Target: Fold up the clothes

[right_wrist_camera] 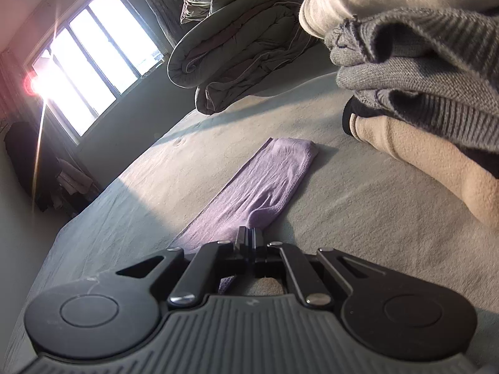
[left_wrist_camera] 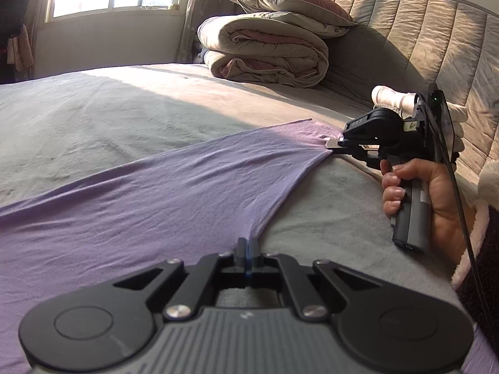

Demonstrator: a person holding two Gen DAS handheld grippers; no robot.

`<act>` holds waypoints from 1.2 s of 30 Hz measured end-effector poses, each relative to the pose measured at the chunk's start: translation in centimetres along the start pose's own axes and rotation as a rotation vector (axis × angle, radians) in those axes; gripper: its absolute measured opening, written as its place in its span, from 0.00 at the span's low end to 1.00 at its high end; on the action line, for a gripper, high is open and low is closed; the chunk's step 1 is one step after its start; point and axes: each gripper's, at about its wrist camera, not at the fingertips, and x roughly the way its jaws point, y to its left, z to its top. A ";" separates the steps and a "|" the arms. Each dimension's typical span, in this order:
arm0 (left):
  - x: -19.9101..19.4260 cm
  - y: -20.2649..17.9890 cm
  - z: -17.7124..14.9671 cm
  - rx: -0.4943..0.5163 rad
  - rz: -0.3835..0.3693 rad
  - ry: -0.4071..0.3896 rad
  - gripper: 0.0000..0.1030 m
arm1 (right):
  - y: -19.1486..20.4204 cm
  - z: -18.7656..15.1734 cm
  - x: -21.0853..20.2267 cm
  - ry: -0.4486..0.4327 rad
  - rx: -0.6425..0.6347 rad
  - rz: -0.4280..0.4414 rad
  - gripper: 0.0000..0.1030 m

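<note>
The purple garment [left_wrist_camera: 131,193] lies spread on the grey bed sheet [left_wrist_camera: 93,109], and its lower part is cut off by the frame. The left gripper [left_wrist_camera: 246,244] is closed on one edge, and the right gripper [left_wrist_camera: 335,143] is pinched tight on another corner, so the cloth is stretched between them. A hand [left_wrist_camera: 418,196] holds the right handle. Behind are a folded quilt [left_wrist_camera: 265,50] and a pile of clothes [right_wrist_camera: 421,78], partly outside the picture.

Blown-out window [right_wrist_camera: 93,62] backlight, red lens flare, sunlit bed [left_wrist_camera: 124,109] patch, curved fisheye edges
</note>
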 end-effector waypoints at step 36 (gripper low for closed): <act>-9.0 4.0 2.9 -0.211 0.035 -0.032 0.39 | 4.0 1.0 -11.3 0.072 -0.071 -0.097 0.43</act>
